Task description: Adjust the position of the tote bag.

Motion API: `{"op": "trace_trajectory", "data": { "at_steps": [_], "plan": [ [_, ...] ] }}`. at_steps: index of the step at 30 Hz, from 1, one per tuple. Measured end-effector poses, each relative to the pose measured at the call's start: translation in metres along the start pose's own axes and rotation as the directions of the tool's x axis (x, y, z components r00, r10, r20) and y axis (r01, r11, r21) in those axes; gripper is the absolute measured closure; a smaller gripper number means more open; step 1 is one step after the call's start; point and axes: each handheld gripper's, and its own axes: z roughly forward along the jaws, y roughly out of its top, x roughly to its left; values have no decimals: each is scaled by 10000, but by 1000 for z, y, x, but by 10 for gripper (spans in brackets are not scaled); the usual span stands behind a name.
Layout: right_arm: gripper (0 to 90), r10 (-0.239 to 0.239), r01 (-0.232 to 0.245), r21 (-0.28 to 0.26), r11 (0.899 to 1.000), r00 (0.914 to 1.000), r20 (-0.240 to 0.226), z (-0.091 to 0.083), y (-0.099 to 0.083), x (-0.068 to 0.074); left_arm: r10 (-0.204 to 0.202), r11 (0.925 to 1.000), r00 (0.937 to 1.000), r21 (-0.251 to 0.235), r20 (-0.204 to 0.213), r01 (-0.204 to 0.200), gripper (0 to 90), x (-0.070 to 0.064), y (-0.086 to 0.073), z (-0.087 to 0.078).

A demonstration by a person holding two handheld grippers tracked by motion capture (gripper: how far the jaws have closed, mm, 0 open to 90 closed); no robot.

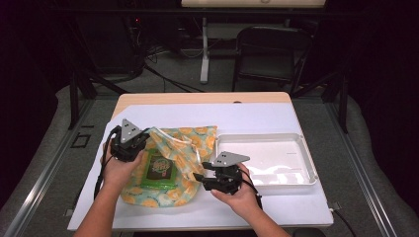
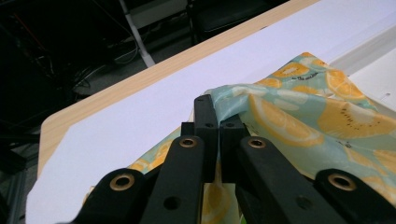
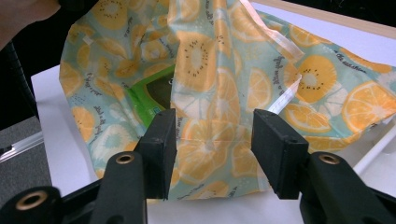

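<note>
A: What step is being worked on?

B: A fruit-print bag (image 1: 185, 148) is being opened on the white-covered table (image 1: 276, 207), left of the white tray (image 1: 306, 163). Its upper edge is pinched by the left gripper (image 1: 129, 140), whose jaws are seen pressed together on the fabric in the left gripper view. A green packet (image 1: 159, 170) can be seen lying inside the bag, near the person's left hand (image 1: 118, 168).

A: And the right gripper (image 1: 217, 178)?

B: Its jaws are spread apart, nothing being held between them. In the right gripper view the bag's near fold (image 3: 210, 135) is framed between the two pads, apparently not yet touched.

A: So what is called for next?

B: Probably the loose flap is to be caught by the right gripper, so that the mouth can be drawn wide. The jaws would have to be closed on the cloth alone. Whether the packet is then meant for the tray cannot be told.

A: Any risk?

B: The thin fabric could be let slip, or both layers could be pinched together.
</note>
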Motion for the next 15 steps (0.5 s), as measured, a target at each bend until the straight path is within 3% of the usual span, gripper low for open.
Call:
{"op": "trace_trajectory", "data": {
  "at_steps": [5,11,15],
  "plan": [
    [471,296,-296,32,9996,9996,6,0,-2,-2,-177,9998,9997,-79,152,178,900,2,-1,7],
    [472,239,-239,157,9996,9997,-16,2,-5,-1,-361,9991,9990,-205,255,366,900,7,-1,11],
    [536,266,-267,252,9993,9996,60,5,-4,3,-613,9977,9972,-263,426,624,900,11,-1,14]
  ]
}}
